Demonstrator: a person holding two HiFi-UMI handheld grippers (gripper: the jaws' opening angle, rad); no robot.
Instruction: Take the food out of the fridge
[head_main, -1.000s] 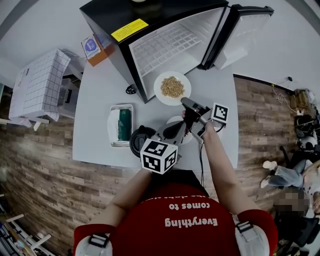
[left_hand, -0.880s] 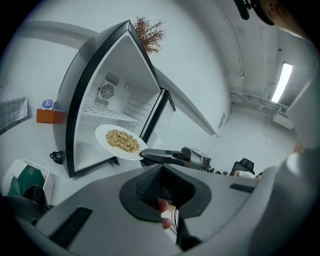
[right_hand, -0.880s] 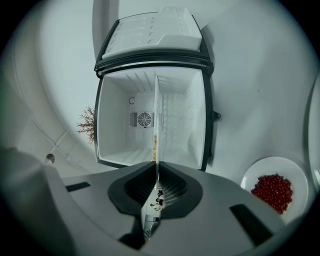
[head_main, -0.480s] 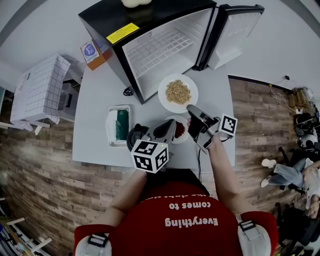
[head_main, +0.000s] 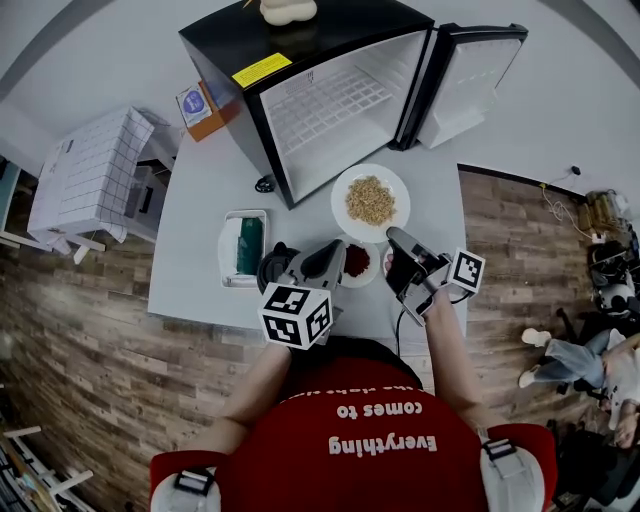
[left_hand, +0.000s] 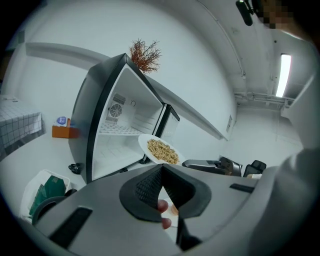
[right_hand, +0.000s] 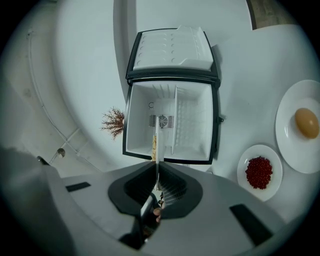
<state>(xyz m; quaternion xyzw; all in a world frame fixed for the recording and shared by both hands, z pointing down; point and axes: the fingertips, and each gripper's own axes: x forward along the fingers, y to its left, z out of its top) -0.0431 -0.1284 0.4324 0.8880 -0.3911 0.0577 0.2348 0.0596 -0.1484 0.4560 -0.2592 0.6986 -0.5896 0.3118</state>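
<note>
Edgewise, plate (head_main: 344, 212) within right gripper (head_main: 393, 236)

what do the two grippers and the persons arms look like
The left gripper and right gripper are smooth grey plastic, with black ribbed pads set in a dark rounded recess. Each carries a white cube printed with black square markers. The person wears a red T-shirt with white lettering and short sleeves, plus black buckled straps at the shoulders.

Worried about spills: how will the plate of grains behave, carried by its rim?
The plate looks stiff, but the right gripper pinches only its rim, so it may pivot or sag. The heaped loose grains would probably slide off if it tilts.
</note>
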